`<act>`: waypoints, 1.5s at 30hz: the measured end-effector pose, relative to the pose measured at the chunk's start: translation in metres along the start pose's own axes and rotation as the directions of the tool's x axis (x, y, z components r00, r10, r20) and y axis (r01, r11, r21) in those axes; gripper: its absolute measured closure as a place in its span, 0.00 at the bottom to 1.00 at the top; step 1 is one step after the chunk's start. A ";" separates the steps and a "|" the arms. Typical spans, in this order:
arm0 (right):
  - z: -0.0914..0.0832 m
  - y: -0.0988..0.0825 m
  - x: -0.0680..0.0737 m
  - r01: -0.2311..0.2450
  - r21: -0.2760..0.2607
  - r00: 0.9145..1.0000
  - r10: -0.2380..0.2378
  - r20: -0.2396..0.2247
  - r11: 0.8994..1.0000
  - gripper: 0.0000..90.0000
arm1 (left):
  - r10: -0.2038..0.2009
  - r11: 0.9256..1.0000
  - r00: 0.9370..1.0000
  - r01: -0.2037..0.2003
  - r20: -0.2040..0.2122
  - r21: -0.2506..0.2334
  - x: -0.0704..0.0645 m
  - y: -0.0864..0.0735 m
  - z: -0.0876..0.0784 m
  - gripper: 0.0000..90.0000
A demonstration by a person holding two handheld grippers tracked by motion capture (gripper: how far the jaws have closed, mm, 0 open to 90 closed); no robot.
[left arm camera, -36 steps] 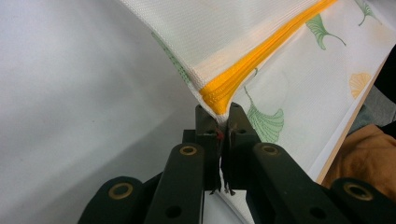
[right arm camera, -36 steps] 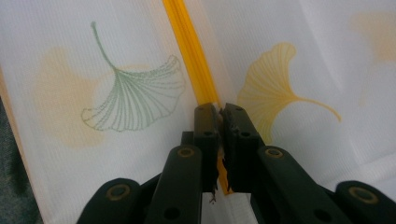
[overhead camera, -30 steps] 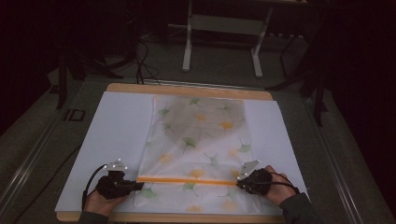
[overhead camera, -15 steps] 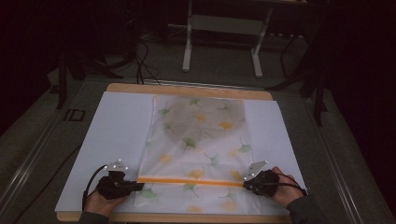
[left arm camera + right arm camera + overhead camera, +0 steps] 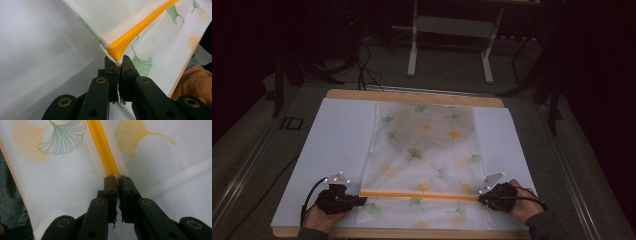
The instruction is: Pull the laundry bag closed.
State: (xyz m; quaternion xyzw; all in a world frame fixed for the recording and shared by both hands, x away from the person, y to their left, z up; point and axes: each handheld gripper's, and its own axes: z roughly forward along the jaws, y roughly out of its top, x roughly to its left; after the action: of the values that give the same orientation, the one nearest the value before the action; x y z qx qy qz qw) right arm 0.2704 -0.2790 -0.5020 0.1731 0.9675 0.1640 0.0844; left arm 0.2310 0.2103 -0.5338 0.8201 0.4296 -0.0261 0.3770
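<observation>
- Left gripper (image 5: 117, 61): jaws pinched tight on the near end of the orange zipper (image 5: 140, 28), right at the corner of the mesh bag (image 5: 160, 47); same gripper at the lower left of the high view (image 5: 360, 201), held in the left hand (image 5: 319, 217).
- Just beyond those jaws: zipper corner lifted slightly, white mesh fanning out ahead and to the right, a green ginkgo leaf print (image 5: 142, 65) right beside the right jaw.
- To the left of the left gripper: bare white sheet (image 5: 37, 50) under the bag.
- Right gripper (image 5: 117, 178): jaws closed hard on the other end of the zipper (image 5: 102, 145), fabric pinched between the pads; at the lower right of the high view (image 5: 481, 199), held in the right hand (image 5: 524, 205).
- Ahead of the right gripper: zipper running straight away from the jaws, a green leaf print (image 5: 63, 136) to its left, a yellow one (image 5: 135, 137) to its right, the bag's white hem (image 5: 180, 176) off to the right.
- Between the two grippers: zipper (image 5: 419, 194) stretched in a straight line across the bag (image 5: 427, 150).
- Beyond both grippers: bag lying flat on the white sheet (image 5: 337, 140), reaching away toward the far edge of the wooden board (image 5: 412, 95); a darker shape faintly visible inside its far half.
</observation>
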 end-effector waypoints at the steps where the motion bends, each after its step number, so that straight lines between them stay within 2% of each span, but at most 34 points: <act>1: -0.001 -0.001 0.000 -0.003 0.003 1.000 0.003 -0.001 1.000 0.94 | -0.001 1.000 1.000 0.001 0.001 0.002 0.000 0.000 0.000 0.96; 9: -0.001 -0.004 0.000 -0.013 0.000 1.000 0.013 -0.005 1.000 0.94 | 0.003 1.000 1.000 -0.003 0.005 0.007 -0.001 -0.001 0.002 0.95; 13: 0.001 -0.007 -0.001 -0.035 -0.035 0.999 0.034 -0.019 0.999 0.92 | 0.002 1.000 1.000 -0.002 -0.007 0.002 -0.001 -0.002 0.001 0.92; 18: 0.001 -0.011 -0.001 -0.061 -0.067 0.998 0.059 -0.035 0.996 0.83 | -0.008 1.000 1.000 0.008 -0.028 -0.020 0.002 -0.004 -0.004 0.85; 22: 0.000 -0.016 -0.002 -0.086 -0.114 0.996 0.082 -0.040 0.990 0.77 | -0.017 0.999 0.999 0.016 -0.031 -0.046 0.003 -0.005 -0.010 0.81; 25: -0.001 -0.018 -0.002 -0.106 -0.130 0.994 0.102 -0.040 0.986 0.73 | -0.025 0.997 0.999 0.022 -0.043 -0.072 0.002 -0.006 -0.014 0.79; 27: -0.002 -0.022 -0.003 -0.142 -0.165 0.990 0.138 -0.034 0.976 0.66 | -0.026 0.996 0.999 0.022 -0.047 -0.084 0.002 -0.007 -0.016 0.78; 30: -0.003 -0.026 -0.005 -0.197 -0.211 0.980 0.192 -0.042 0.957 0.64 | -0.023 0.994 0.998 0.017 -0.055 -0.106 0.002 -0.008 -0.021 0.78; 34: -0.001 -0.028 -0.005 -0.232 -0.250 0.973 0.229 -0.041 0.940 0.62 | -0.026 0.990 0.998 0.017 -0.065 -0.137 0.003 -0.008 -0.026 0.78; 36: -0.001 -0.029 -0.005 -0.257 -0.276 0.966 0.256 -0.039 0.926 0.62 | -0.025 0.989 0.997 0.014 -0.071 -0.149 0.003 -0.009 -0.027 0.78; 38: -0.002 -0.029 -0.006 -0.294 -0.323 0.954 0.298 -0.038 0.900 0.61 | -0.024 0.987 0.997 0.012 -0.075 -0.159 0.004 -0.009 -0.028 0.78; 42: 0.000 -0.031 -0.008 -0.377 -0.409 0.919 0.391 -0.053 0.831 0.62 | -0.028 0.984 0.996 0.013 -0.082 -0.179 0.006 -0.009 -0.030 0.78; 44: 0.003 -0.032 -0.009 -0.399 -0.420 0.907 0.419 -0.048 0.815 0.62 | -0.031 0.983 0.994 0.012 -0.101 -0.185 0.006 -0.009 -0.029 0.78; 45: 0.004 -0.031 -0.009 -0.399 -0.419 0.905 0.424 -0.038 0.816 0.62 | -0.031 0.982 0.993 0.009 -0.114 -0.188 0.006 -0.009 -0.029 0.78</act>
State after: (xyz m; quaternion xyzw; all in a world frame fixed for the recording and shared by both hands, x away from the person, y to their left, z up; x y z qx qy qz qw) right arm 0.2699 -0.3088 -0.5160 0.3605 0.8466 0.3760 0.1096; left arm 0.2203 0.2362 -0.5209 0.7768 0.4599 0.0585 0.4263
